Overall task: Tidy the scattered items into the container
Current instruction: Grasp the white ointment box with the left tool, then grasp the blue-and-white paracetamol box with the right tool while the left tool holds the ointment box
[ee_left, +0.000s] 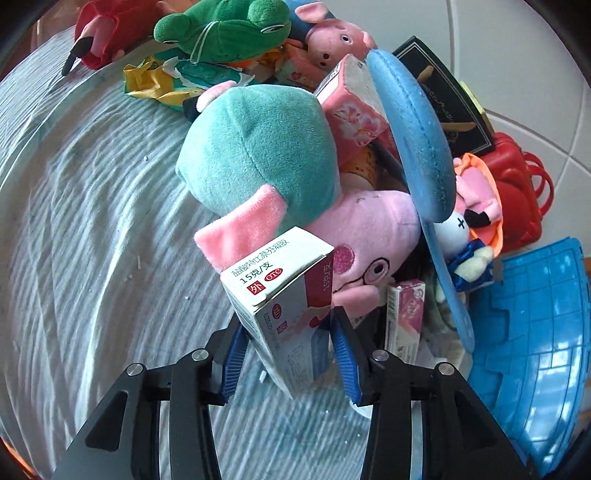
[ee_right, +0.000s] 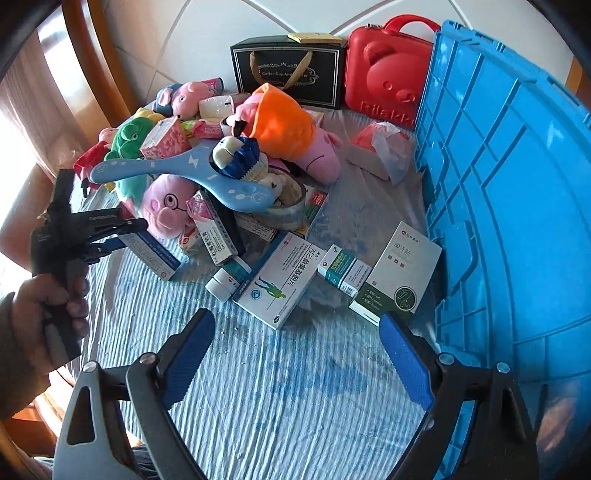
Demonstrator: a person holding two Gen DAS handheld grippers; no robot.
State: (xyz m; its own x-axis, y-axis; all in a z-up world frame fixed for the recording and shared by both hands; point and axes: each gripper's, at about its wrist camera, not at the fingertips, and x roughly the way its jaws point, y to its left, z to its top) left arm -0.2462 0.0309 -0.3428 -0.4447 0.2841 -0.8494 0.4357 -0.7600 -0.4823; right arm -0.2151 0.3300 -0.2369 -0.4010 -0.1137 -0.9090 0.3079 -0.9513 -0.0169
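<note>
Left gripper (ee_left: 291, 343) clamping medicine box (ee_left: 284, 295), right gripper (ee_right: 295, 354) spread wide, empty

Right under and between the fingers (ee_right: 184, 354): striped blue-and-white tablecloth (ee_right: 280, 406), rumpled, flecked with white crumbs. Far ahead of the fingertips, white tiled floor (ee_right: 207, 33). Up and off to their left, curved wooden rim (ee_right: 79, 55).

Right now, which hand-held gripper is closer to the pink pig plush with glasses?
Left. The left hand-held gripper clamps a medicine box right against the pig plush; the right hand-held gripper hovers open, farther away.
</note>
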